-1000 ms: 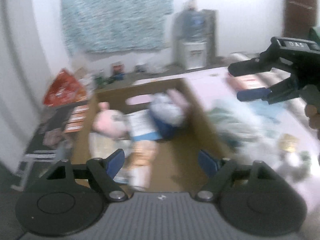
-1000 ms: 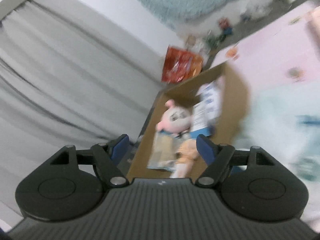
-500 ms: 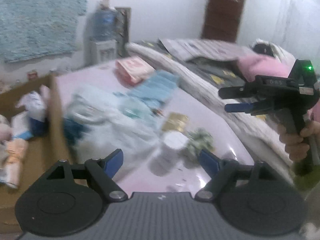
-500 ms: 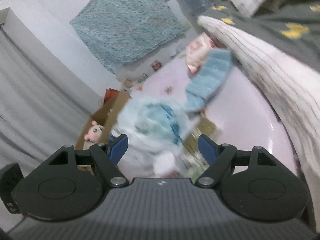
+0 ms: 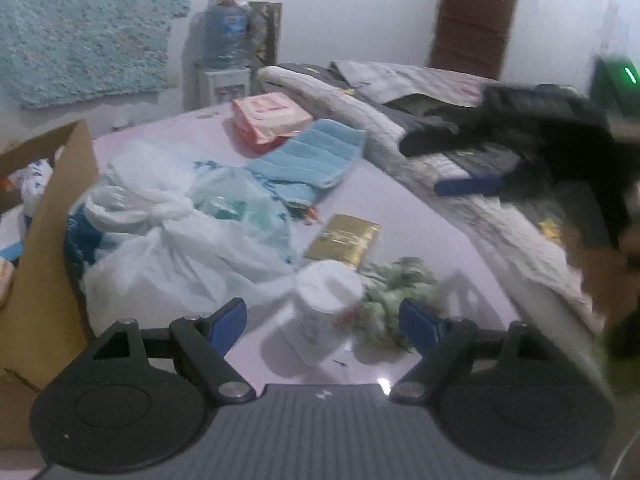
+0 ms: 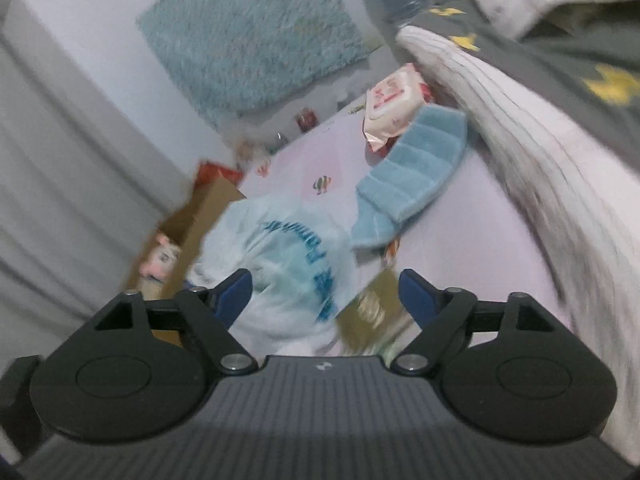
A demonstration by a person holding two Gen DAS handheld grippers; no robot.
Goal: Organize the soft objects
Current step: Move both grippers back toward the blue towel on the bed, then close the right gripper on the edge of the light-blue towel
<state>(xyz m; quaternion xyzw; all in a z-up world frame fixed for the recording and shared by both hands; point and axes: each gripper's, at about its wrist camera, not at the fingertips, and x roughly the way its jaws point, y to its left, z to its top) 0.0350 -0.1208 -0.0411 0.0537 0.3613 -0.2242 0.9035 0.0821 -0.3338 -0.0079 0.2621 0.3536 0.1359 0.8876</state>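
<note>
Soft things lie scattered over the pale pink bed sheet (image 5: 400, 208) ahead of both grippers. Directly beyond the left gripper (image 5: 322, 322) a white cylindrical plastic tub (image 5: 320, 312) lies tipped on the sheet, seen between the blue pads but not pressed by them; the jaws stand wide apart and hold nothing. Just to the tub's right sits a crumpled greenish-white wad (image 5: 394, 298), too blurred to identify, and just past both lies a flat gold foil packet (image 5: 344, 240). Ahead and to the left spreads a knotted translucent white plastic bag with blue print (image 5: 172, 236), resting against the wall of a brown cardboard box (image 5: 44, 264) at the left edge. Farther off lie a folded light-blue ribbed cloth (image 5: 308, 160) and a pink-and-white wipes packet (image 5: 270, 118).

The right gripper (image 6: 324, 294) has just been opening; its jaws are spread with nothing between the pads. It hangs above the same bag (image 6: 288, 264), the blue cloth (image 6: 412, 172) ahead and to the right. A pink plush toy (image 6: 160, 260) sits in the box (image 6: 204, 216), ahead on the left.
</note>
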